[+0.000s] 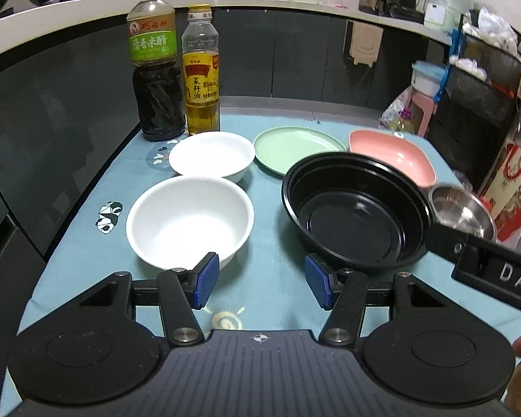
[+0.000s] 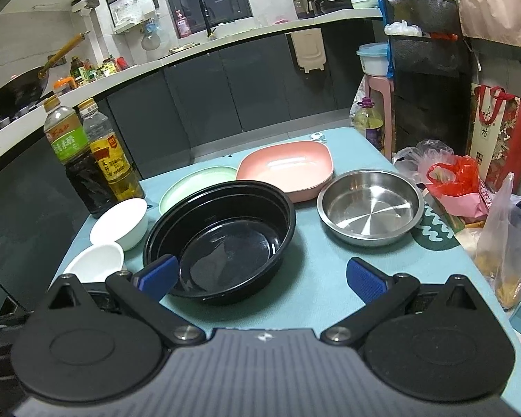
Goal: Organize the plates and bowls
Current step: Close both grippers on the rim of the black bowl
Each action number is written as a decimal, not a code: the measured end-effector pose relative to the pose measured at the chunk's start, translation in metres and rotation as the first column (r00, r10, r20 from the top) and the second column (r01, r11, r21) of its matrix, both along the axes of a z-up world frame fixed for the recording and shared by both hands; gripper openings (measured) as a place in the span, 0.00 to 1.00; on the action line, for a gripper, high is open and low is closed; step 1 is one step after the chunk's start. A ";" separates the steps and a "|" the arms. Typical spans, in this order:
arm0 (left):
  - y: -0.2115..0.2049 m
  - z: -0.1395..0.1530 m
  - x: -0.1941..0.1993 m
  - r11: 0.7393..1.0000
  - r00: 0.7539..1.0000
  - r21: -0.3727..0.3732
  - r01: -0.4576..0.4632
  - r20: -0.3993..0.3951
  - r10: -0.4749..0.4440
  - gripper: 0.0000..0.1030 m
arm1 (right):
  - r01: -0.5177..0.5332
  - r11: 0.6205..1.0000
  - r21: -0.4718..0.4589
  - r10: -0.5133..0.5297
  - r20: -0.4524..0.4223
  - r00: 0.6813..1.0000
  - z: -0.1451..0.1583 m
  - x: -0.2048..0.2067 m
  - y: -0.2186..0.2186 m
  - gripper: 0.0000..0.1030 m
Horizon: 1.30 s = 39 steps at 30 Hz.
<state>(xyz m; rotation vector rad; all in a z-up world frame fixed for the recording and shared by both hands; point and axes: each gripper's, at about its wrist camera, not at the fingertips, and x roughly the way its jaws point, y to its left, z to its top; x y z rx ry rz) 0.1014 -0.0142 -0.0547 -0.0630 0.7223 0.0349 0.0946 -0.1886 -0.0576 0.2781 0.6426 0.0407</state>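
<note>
On the desk [image 1: 87, 243], covered with a teal cloth, the left gripper [image 1: 260, 281] hovers with its blue pads apart and nothing between them, just in front of the near white bowl [image 1: 190, 220]. A second white bowl [image 1: 212, 154] sits behind it, touching its rim. The right gripper [image 2: 260, 279] is also spread wide and empty, its left pad overlapping the near rim of the black bowl [image 2: 222, 239]. Behind the black bowl lie a green plate [image 2: 191, 182] and a pink dish [image 2: 284, 168]; a steel pan [image 2: 370, 206] sits to its right. Two bottles, vinegar [image 1: 154, 69] and oil [image 1: 201, 73], stand at the far left corner.
</note>
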 end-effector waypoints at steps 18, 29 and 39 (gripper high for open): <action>-0.005 0.000 0.041 0.999 1.000 -0.040 0.018 -0.010 -0.019 0.49 | 0.033 0.999 0.034 -0.031 -0.074 0.997 -0.009 0.034 -0.011 0.58; -0.001 -0.013 0.058 0.994 0.998 -0.099 0.042 -0.051 -0.047 0.20 | 0.024 0.994 0.103 -0.003 -0.201 0.980 -0.026 0.054 -0.018 0.46; 0.000 -0.015 0.067 0.991 0.997 -0.127 0.044 -0.050 -0.050 0.17 | 0.010 0.992 0.128 0.019 -0.224 0.974 -0.031 0.063 -0.018 0.29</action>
